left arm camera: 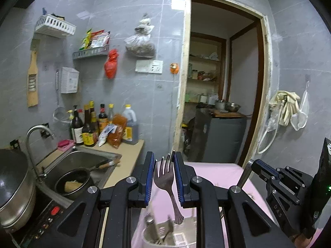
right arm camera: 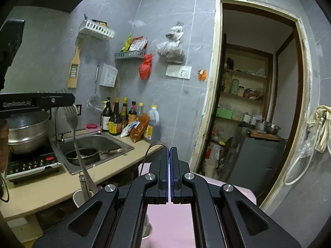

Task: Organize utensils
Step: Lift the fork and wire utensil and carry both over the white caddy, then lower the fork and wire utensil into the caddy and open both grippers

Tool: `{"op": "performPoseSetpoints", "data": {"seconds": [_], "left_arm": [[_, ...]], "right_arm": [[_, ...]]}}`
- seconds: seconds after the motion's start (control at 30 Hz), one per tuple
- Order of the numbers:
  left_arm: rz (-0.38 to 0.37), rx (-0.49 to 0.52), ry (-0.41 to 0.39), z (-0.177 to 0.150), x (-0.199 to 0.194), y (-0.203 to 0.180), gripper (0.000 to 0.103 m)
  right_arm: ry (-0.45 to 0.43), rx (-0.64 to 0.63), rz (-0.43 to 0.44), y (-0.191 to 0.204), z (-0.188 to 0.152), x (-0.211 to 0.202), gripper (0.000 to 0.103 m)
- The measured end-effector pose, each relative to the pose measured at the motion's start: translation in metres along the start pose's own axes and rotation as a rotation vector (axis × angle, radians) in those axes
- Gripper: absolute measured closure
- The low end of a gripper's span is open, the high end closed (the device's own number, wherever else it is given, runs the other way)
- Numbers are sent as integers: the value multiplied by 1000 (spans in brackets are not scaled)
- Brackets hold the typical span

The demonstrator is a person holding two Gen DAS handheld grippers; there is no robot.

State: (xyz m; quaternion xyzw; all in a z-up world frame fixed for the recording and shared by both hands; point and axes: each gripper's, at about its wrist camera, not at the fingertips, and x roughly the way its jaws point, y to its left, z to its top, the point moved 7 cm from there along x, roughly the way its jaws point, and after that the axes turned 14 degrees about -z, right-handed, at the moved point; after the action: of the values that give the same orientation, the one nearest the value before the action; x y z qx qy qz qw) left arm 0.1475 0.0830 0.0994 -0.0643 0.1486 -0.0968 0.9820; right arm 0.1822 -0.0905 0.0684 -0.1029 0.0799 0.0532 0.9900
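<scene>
Left claw [left arm camera: 164, 163]: jaws clamping a fork [left arm camera: 166, 183] at its tines, the tines pointing up and the handle hanging down toward a white holder [left arm camera: 149, 235]. The fork is hanging clear above the holder, its handle end just over the rim. The holder is sitting on a pink surface [left arm camera: 217, 177] and is carrying other metal utensils [left arm camera: 154, 227], blurred here.

Right claw [right arm camera: 170, 155]: jaws standing together, gripping a thin dark wire handle [right arm camera: 152, 146] that is looping out to the left from the tips; what hangs from it is hidden. In the left wrist view a flat metal strip [left arm camera: 244, 174] is slanting down from this claw.

Counter [right arm camera: 51, 188]: tan, running along the grey tiled wall. It is bearing a steel sink [right arm camera: 115, 142] with a black pan [right arm camera: 84, 155] inside, a row of sauce bottles [right arm camera: 118, 119] behind the sink, and a hob [right arm camera: 33, 163] with a steel pot [right arm camera: 26, 132] on it.

Doorway [right arm camera: 254, 103]: opening on a room with shelves.
</scene>
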Motion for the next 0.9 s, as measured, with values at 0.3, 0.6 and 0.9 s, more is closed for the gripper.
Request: {"op": "performPoseSetpoints", "data": {"seconds": [0.3,0.6,0.9], "left_arm": [[49,-1,68,-34,4,18,85],[69,8,129,-68,20,24,85],[12,-23,223,-95,39,20,84]], "right_arm": [[48,-50,8,24,-34,18,102],[97,-100,10,38,-64,28,102],[156,-88,42,41,-80,35,102]]}}
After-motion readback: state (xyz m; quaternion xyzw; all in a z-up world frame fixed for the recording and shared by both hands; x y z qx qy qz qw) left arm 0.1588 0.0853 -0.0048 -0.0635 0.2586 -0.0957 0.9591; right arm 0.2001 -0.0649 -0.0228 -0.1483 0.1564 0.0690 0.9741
